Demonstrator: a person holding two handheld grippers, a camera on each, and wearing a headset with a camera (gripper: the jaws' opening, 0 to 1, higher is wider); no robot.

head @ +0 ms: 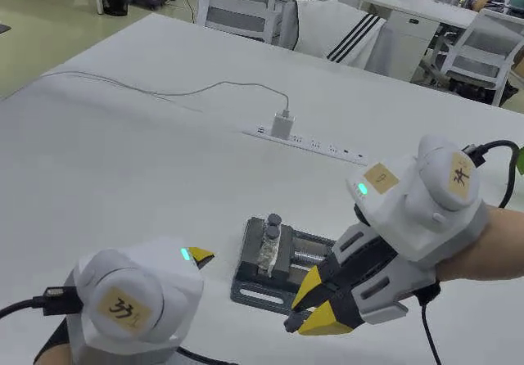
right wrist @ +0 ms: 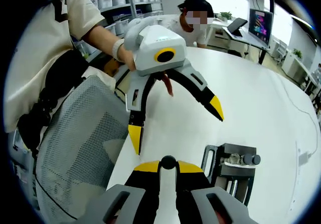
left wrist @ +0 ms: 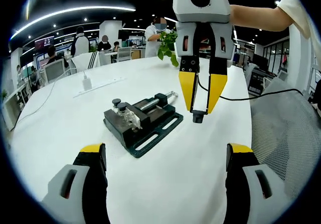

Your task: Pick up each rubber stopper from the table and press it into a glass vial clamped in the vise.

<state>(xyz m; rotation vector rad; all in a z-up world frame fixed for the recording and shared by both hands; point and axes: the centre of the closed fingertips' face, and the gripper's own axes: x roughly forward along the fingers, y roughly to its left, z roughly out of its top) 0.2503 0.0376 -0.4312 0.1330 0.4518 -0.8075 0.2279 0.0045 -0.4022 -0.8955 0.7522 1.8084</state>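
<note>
A black vise [head: 246, 281] stands on the white table [head: 123, 160] and clamps two glass vials [head: 268, 252], each topped with a dark stopper [head: 274, 219]. My right gripper [head: 295, 319] hovers just right of the vise, shut on a dark rubber stopper [right wrist: 168, 162]. In the left gripper view that right gripper [left wrist: 199, 111] hangs down with the stopper [left wrist: 198, 117] at its tips, right of the vise [left wrist: 143, 121]. My left gripper [left wrist: 166, 151] is open, holds nothing and sits near the table's front edge, left of the vise [right wrist: 230, 163]. That left gripper [right wrist: 178, 133] faces the right gripper view.
A white power strip [head: 315, 144] with a charger [head: 282, 125] and a thin cable lies behind the vise. Chairs [head: 237, 5] stand at the far table edge. A grey mesh chair [left wrist: 286, 133] is close by the near edge. People sit in the background.
</note>
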